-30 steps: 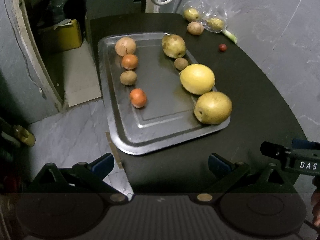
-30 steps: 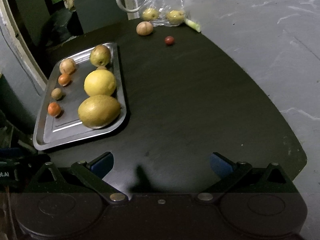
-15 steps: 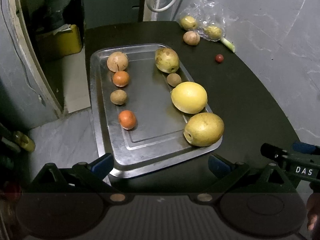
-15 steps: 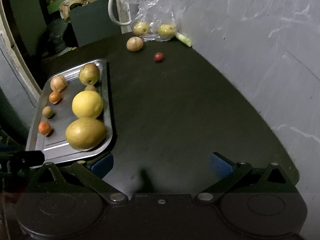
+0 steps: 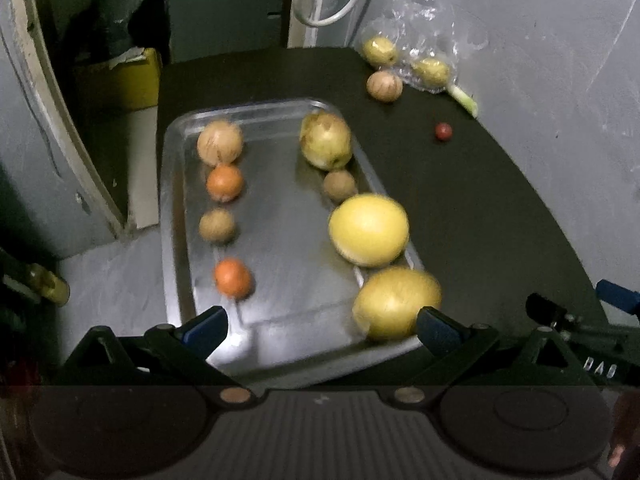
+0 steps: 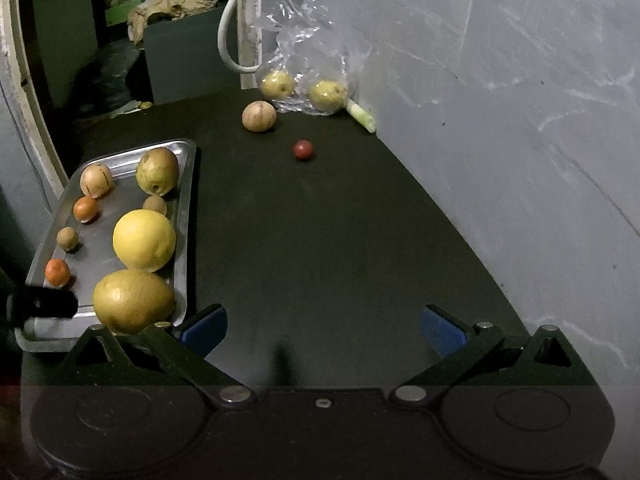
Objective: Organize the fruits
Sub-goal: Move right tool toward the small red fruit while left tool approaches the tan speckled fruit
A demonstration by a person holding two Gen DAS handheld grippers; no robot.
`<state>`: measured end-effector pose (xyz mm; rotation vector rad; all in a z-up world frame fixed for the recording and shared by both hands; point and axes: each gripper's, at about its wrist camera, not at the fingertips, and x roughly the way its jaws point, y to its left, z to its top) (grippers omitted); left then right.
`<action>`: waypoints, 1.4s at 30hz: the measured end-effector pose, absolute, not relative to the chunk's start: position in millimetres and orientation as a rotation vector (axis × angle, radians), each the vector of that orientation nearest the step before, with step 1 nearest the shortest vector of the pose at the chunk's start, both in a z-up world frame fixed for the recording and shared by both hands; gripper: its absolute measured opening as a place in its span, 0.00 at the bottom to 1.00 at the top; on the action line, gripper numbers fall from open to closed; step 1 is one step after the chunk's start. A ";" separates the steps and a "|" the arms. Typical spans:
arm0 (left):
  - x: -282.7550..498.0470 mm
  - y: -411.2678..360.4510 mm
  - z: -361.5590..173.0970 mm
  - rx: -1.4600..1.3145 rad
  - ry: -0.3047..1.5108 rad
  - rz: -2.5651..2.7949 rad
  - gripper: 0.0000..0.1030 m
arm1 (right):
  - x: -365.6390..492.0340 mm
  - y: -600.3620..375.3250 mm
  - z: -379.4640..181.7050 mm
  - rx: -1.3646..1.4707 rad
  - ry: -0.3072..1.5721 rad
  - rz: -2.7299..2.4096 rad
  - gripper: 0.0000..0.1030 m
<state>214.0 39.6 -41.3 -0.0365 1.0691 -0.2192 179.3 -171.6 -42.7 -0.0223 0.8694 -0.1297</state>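
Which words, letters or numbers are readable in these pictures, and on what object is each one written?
"DAS": white letters on the black body of the right gripper, seen at the lower right edge of the left wrist view; the print runs out of the picture, so it may be part of a longer word.
No readable text on the tray, the fruits, the plastic bag or the wall.

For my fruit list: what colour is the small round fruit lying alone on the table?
Dark red; the right wrist view shows it best.

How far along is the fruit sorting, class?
Done: eight fruits lie in two rows on the metal tray. In hand: nothing; left gripper and right gripper are open. Left: the tan fruit, small red fruit and two bagged yellow fruits.
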 end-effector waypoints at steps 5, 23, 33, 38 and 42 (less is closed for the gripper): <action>232.5 25.9 -33.0 -0.026 1.039 -0.227 0.99 | 189.4 -173.9 -43.2 -0.037 0.852 -0.116 0.99; 308.4 -19.0 -18.5 0.073 0.954 -0.281 0.99 | 261.7 -209.2 -22.1 -0.110 0.758 -0.098 0.99; 358.4 -33.9 -18.0 0.087 0.934 -0.281 0.99 | 315.2 -210.9 -31.6 -0.128 0.772 -0.026 0.99; 391.0 -46.0 -15.8 0.039 0.930 -0.260 0.99 | 344.5 -209.5 -43.1 -0.115 0.811 -0.002 0.99; 415.8 -61.8 -15.1 0.013 0.921 -0.264 0.99 | 364.9 -208.8 -53.1 -0.077 0.832 0.028 0.99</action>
